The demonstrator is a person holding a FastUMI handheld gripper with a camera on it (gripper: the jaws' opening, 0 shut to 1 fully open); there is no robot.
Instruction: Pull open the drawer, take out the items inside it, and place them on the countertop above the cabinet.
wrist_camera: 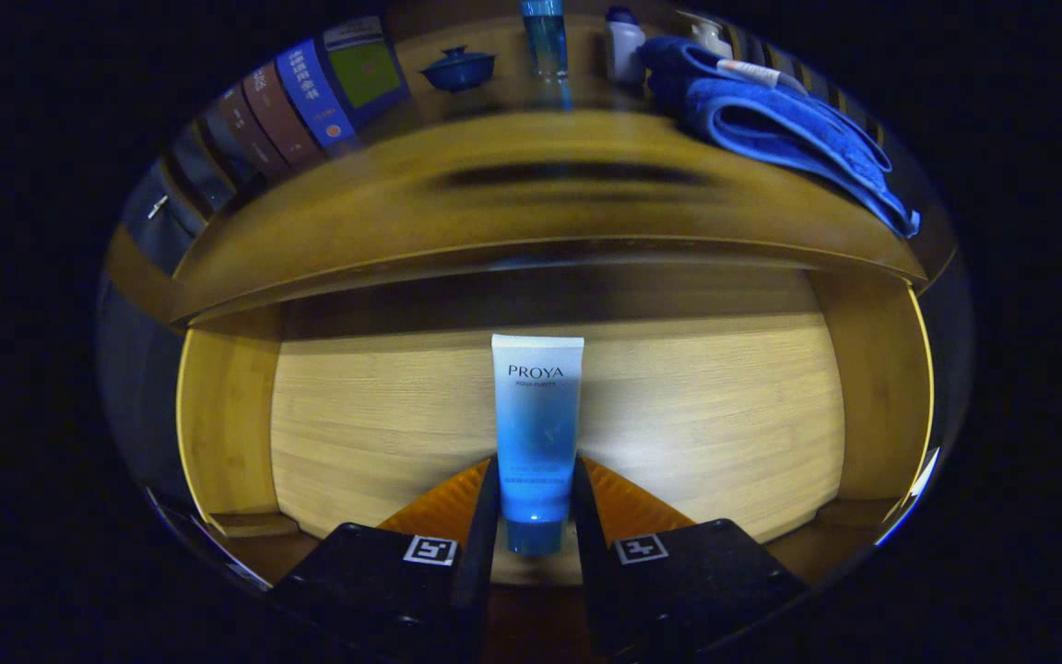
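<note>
One tube (537, 433) lies in the open drawer (227, 424), flat on the pale wooden floor, roughly midway between the drawer's left and right walls. Its long axis runs straight along the line of the gripper (536, 503): the dark cap end sits nearest, down between the two fingers, and the flat crimped white end points away toward the drawer's back edge, under the cabinet's overhanging front.

The fingers flank the tube's lower body on either side and appear to press against it, so the gripper reads as closed on the tube near its cap. Because the tube lies lengthwise with the fingers rather than across them, the hold is on its narrow width, and the coming lift probably has to go up and back out from under the overhang before it can rise to the countertop (531, 175).

On that countertop, a folded blue towel (771, 120) drapes over the right corner, with small bottles (625, 46) and a lidded blue bowl (459, 68) along its far edge and books (310, 92) at the left.
</note>
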